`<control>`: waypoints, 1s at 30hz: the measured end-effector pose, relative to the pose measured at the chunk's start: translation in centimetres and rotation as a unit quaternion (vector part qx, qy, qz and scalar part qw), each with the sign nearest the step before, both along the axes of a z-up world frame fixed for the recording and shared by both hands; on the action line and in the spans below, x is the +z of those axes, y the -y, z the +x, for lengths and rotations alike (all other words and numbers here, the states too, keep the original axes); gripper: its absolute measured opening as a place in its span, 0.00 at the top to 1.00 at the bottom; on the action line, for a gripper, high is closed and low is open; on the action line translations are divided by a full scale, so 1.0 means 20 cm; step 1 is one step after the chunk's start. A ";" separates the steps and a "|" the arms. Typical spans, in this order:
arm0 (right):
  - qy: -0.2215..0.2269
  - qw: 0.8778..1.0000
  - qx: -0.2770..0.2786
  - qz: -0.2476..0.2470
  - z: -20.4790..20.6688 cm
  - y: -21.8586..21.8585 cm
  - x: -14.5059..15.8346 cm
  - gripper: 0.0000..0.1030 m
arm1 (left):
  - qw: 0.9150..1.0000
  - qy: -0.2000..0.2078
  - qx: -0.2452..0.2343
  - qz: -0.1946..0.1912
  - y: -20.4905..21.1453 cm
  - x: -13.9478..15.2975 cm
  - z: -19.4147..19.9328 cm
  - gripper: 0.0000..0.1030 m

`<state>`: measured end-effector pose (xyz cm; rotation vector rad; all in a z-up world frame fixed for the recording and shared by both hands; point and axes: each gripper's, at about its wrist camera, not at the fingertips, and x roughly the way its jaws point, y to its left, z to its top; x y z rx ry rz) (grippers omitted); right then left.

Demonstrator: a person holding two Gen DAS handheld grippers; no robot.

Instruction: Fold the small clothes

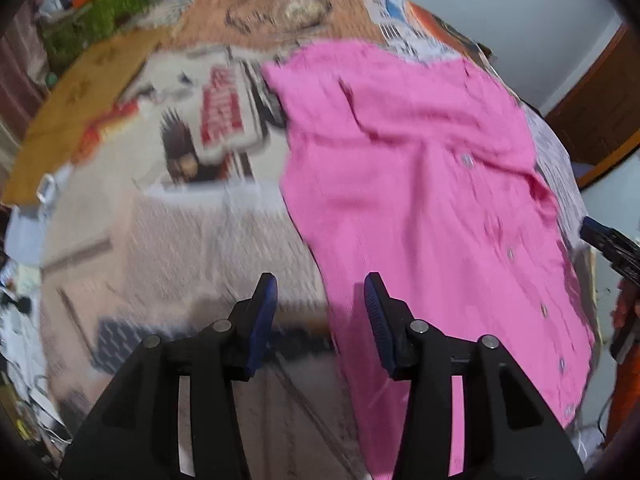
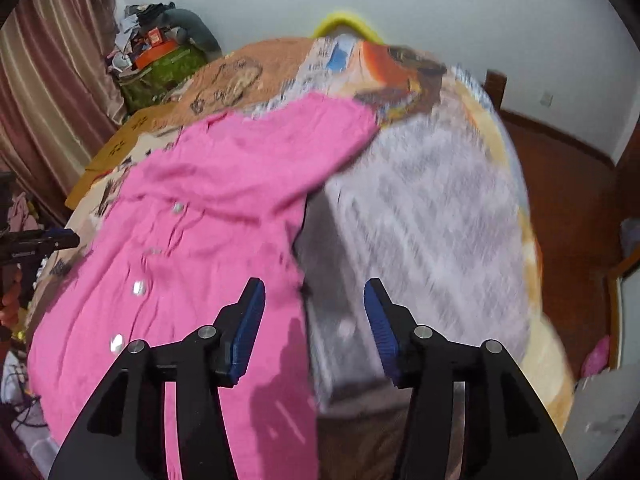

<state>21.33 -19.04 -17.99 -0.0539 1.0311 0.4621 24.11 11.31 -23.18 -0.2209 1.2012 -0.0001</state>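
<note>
L gripper (image 1: 320, 292) jaws apart, nothing btwn, over left edge of pink shirt (image 1: 420, 200). R gripper (image 2: 314, 296) jaws apart too, empty, at shirt's right edge. Shirt flat on newspaper-covered bed (image 2: 432, 220), buttons up.

The buttoned cloth shirt (image 1: 420, 200) is bright pink all over, with small pale silvery buttons (image 2: 138, 288). Under it, the printed bed cover (image 1: 180, 220) is mostly cream and grey, with red-and-white lettering, a dark spiky cartoon figure and an orange-brown patch further back. Both grippers are black with blue ribbed pads (image 2: 250, 320).
</note>
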 end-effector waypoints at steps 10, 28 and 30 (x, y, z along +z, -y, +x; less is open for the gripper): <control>-0.048 0.999 0.003 -0.008 -0.08 -0.04 -0.21 0.53 | 0.999 0.018 -0.022 -0.013 0.12 -0.01 -0.09 0.94; -0.006 0.999 0.039 0.001 -0.17 -0.21 -0.15 0.95 | 0.999 0.028 0.031 0.030 -0.13 0.03 0.03 0.99; -0.002 0.999 0.034 0.011 -0.17 -0.19 -0.13 0.95 | 0.999 0.024 0.024 0.013 -0.12 0.05 0.00 0.93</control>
